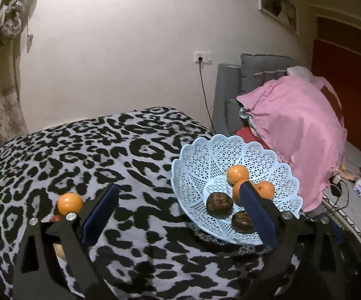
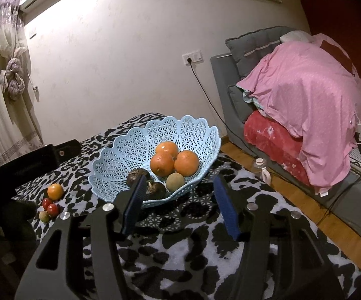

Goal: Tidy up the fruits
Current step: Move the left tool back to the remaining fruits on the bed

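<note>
A loose orange [image 2: 55,191] is sitting on the leopard-print worktop [image 2: 193,250], touching two small red fruits [image 2: 50,206] and near a greenish one [image 2: 44,216]. The left tongs [image 1: 178,212] are gaping wide, holding nothing. The blue basket [image 2: 135,137] is cradling three oranges [image 2: 173,160], two dark fruits [image 2: 143,181] and a pale green one [image 2: 175,181]. The right tongs [image 2: 180,207] are standing partly open and empty.

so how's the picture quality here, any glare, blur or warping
Left wrist view: dim, soft focus, walls bowed by the fisheye, black corners. Right wrist view: sharper on the basket, blown-out glare on the wall top left, same curved edges, left side blocked by a dark shape.
</note>
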Demonstrator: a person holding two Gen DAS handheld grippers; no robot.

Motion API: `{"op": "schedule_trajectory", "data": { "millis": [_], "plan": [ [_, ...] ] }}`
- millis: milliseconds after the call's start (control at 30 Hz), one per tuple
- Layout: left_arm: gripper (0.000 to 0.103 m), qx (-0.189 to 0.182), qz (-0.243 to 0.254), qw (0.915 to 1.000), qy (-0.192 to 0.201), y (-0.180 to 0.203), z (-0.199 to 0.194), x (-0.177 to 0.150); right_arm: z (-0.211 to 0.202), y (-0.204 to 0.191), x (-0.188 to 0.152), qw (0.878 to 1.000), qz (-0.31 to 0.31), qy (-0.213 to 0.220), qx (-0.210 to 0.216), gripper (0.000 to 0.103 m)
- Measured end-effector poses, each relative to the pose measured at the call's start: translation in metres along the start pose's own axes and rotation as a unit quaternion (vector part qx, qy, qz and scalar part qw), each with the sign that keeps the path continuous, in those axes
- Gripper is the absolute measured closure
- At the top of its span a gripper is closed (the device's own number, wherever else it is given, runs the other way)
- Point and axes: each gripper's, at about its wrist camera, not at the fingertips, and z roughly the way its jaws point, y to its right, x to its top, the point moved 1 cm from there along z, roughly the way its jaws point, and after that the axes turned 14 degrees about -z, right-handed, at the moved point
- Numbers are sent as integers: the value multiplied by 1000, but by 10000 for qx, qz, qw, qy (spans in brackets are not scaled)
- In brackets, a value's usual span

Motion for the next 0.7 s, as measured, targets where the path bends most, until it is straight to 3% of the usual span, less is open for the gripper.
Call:
{"op": "schedule_trajectory", "data": {
  "millis": [300,700],
  "plan": [
    [5,416,-83,9990,143,-25,-15,2,-1,0,0,10000,-30,-32,-15,43],
    [5,1095,-582,9921,187,-106,-35,10,1,-2,1,9999,-119,-101,-42,40]
  ]
}}
